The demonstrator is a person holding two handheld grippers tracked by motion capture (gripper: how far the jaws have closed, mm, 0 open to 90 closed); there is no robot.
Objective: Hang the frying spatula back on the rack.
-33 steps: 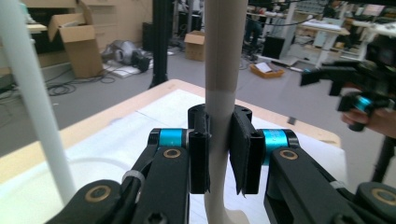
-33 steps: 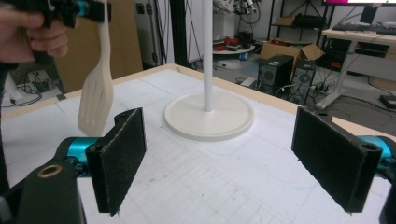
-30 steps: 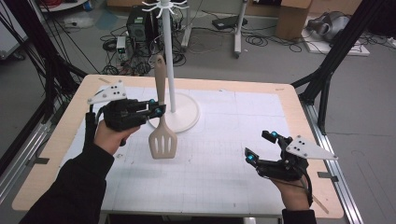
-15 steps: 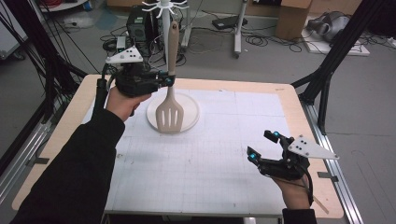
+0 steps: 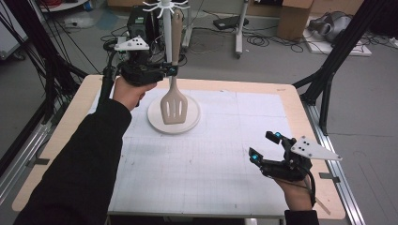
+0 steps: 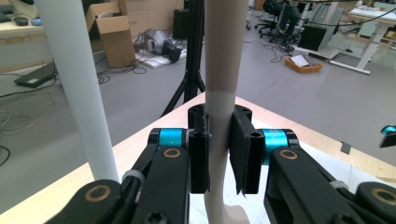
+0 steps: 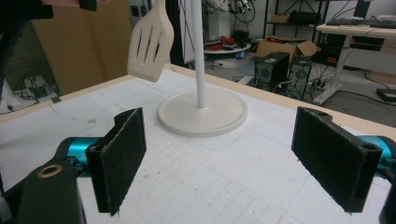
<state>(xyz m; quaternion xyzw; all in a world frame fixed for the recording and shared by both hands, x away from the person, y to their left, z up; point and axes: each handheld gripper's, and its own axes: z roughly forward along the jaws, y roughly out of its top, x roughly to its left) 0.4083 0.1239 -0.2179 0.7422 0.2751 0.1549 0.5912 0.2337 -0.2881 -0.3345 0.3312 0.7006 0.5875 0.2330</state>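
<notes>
The left gripper (image 5: 172, 70) is clamped on the handle of a beige slotted spatula (image 5: 174, 107), both pads pressed flat against the shaft in the left gripper view (image 6: 219, 135). The spatula hangs upright, blade down, in the air above the round base (image 5: 192, 123) of a white rack stand (image 5: 166, 28); blade and base stand apart. The handle runs up just beside the stand's pole, reaching near the hooks at the top; whether it touches a hook cannot be judged, since the top of the high view is cramped. The right gripper (image 5: 265, 146) rests low over the white gridded mat (image 5: 211, 187) near the table's right edge, jaws spread wide with nothing between them, well apart from the stand.
</notes>
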